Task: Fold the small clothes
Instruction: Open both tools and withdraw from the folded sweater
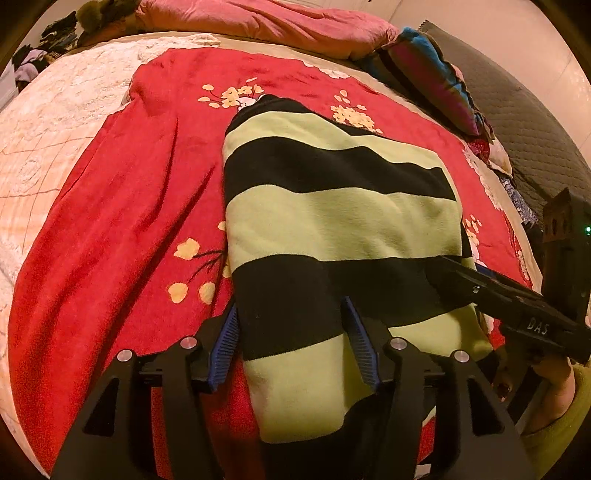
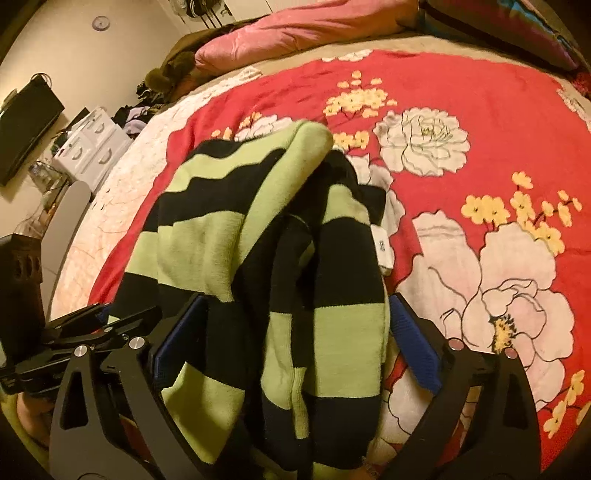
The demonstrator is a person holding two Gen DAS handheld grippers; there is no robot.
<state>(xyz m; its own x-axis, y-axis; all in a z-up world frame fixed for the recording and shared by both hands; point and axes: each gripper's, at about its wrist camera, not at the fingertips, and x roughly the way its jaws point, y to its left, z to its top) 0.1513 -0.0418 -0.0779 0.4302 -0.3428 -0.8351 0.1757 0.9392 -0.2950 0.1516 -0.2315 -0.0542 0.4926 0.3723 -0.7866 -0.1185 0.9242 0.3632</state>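
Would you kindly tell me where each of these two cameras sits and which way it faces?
Left wrist view: on the left tool, looking down its open blue-padded jaws at the green-and-black striped knit garment on the red floral blanket; the right tool and a hand show at right.
Right wrist view: on the right tool, jaws wide astride the same garment's bunched side; the left tool shows at left.
Shared: garment, blanket, pink pillow.

The sweater (image 1: 332, 221) is spread on the blanket (image 1: 110, 240), ahead of and between both claws; pillows (image 1: 258, 22) are piled far beyond it.
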